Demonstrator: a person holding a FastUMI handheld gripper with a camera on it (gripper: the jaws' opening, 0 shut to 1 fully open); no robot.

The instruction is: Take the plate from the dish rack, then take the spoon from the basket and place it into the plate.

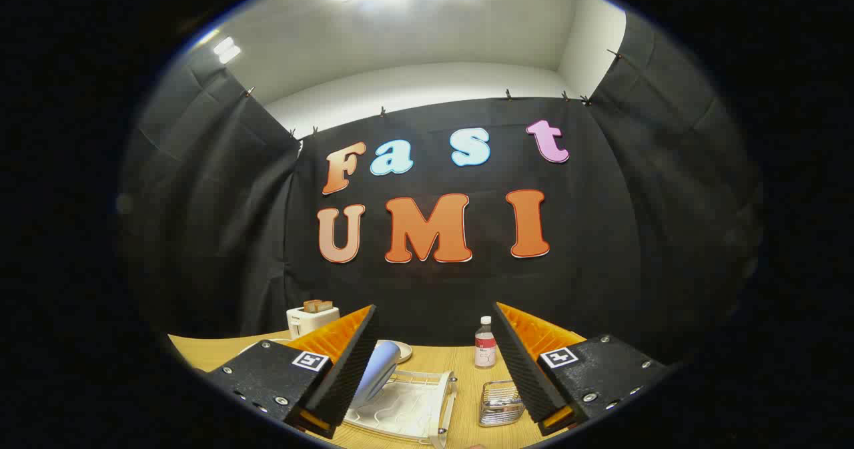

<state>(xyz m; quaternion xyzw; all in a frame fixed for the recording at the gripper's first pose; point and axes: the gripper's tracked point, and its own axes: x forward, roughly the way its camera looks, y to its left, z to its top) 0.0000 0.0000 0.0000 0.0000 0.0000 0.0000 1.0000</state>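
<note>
A pale blue plate (377, 371) stands on edge in the white dish rack (407, 407) on the wooden table, close beside my left finger. To the right of the rack sits a small metal wire basket (500, 403); I cannot make out the spoon in it. My gripper (434, 322) hovers above and before them, tilted upward toward the booth wall. Its fingers (347, 375) are spread wide apart, open, with nothing held between them. The rack and basket lie low between the two fingers.
A small bottle with a white cap (485, 343) stands behind the basket. A white toaster with bread slices (312, 317) sits at the back left of the table. Another plate or saucer (401, 350) lies behind the rack.
</note>
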